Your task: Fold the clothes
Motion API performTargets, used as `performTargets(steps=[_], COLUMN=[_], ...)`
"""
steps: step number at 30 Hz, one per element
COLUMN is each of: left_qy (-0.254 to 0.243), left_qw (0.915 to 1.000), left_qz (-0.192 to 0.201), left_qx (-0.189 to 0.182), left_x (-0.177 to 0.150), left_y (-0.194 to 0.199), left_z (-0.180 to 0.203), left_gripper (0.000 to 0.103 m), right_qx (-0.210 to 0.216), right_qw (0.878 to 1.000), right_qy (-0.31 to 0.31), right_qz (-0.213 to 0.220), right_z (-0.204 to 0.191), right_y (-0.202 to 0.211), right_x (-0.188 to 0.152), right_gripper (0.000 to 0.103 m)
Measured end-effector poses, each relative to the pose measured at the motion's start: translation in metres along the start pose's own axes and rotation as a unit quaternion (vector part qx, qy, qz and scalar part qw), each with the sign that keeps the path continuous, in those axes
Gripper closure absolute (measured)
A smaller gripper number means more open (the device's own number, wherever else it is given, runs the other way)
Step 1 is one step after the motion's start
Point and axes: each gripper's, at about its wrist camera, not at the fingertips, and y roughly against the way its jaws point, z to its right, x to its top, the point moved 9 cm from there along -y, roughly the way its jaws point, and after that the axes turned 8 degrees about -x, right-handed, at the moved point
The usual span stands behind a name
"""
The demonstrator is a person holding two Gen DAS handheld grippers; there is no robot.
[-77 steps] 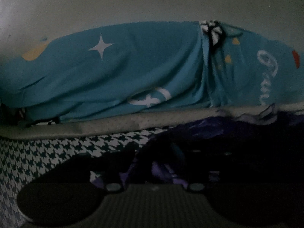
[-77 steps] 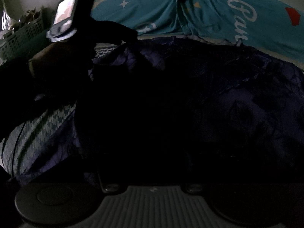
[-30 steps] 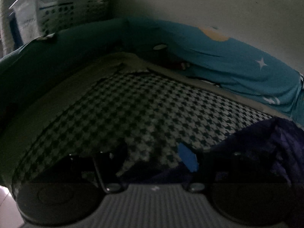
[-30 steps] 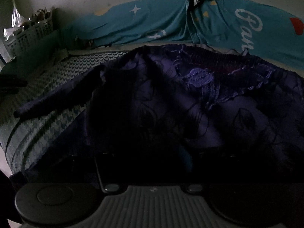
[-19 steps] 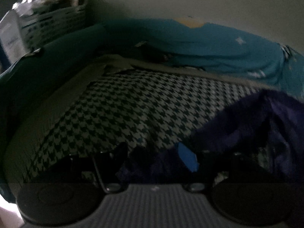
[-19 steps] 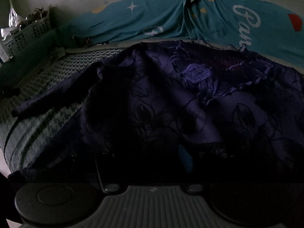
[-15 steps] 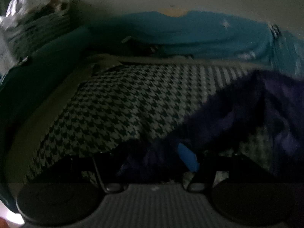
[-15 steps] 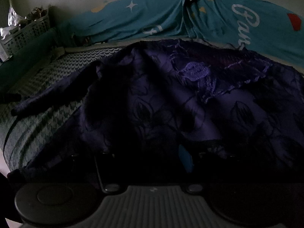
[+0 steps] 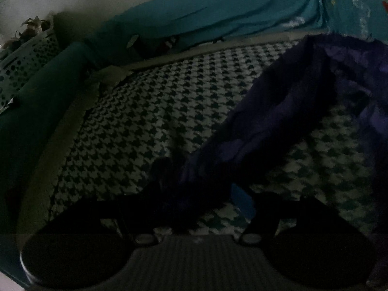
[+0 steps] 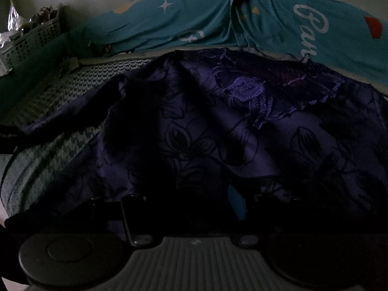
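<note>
Your left gripper (image 9: 194, 208) has its jaws opening, with a sleeve of the purple garment (image 9: 278, 111) lying between them; whether your right gripper (image 10: 186, 203) grips I cannot tell, its jaws buried in dark folds of the same garment (image 10: 218, 131); the garment sprawls across the houndstooth bed cover (image 9: 145, 121); beyond the garment lies teal bedding (image 10: 194, 24); left of it, a perforated basket (image 10: 31, 41).
</note>
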Motion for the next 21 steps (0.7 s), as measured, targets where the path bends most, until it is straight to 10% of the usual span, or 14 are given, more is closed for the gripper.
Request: performTargets(steps=[10, 12, 15, 17, 21], left_qy=[0.054, 0.129, 0.268, 0.333, 0.328], left_qw=[0.9972, 0.9864, 0.9481, 0.9293, 0.9372], left_qz=[0.002, 0.031, 0.059, 0.061, 0.070], left_qx=[-0.051, -0.098, -0.160, -0.147, -0.095], left_x=[0.004, 0.009, 0.010, 0.006, 0.008], left_y=[-0.005, 0.007, 0.015, 0.011, 0.006], left_z=[-0.003, -0.014, -0.042, -0.064, -0.076], left_gripper=[0.093, 0.093, 0.093, 0.093, 0.091], right_qx=[-0.002, -0.002, -0.004, -0.004, -0.005], right_qw=[1.000, 1.000, 1.000, 1.000, 1.000], right_qy=[0.001, 0.001, 0.003, 0.005, 0.005], right_qz=[0.002, 0.002, 0.003, 0.004, 0.006], right_z=[0.000, 0.000, -0.001, -0.001, 0.000], right_y=[-0.001, -0.001, -0.001, -0.001, -0.002], right_x=[0.000, 0.000, 0.000, -0.001, 0.000], right_gripper=[0.045, 0.045, 0.045, 0.045, 0.045])
